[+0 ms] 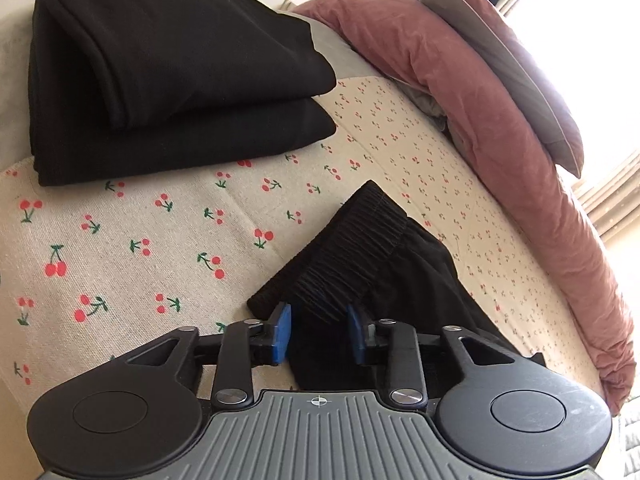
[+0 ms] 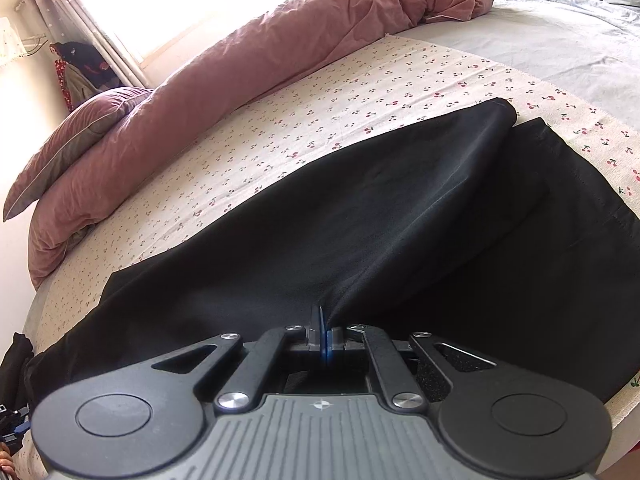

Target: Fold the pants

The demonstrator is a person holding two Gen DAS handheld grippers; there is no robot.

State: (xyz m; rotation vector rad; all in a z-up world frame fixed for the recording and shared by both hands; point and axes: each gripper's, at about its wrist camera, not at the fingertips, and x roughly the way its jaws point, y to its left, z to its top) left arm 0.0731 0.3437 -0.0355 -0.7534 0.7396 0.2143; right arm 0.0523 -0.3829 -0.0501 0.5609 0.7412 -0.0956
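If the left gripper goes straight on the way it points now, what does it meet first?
Most likely the elastic waistband of the black pants, which lies between and just beyond the open left gripper. Depth is hard to judge in this view.

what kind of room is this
Most likely a bedroom: the black pants lie on a bed's cherry-print sheet, with a dusty-pink duvet bunched along it, a pillow, and a curtained window behind.
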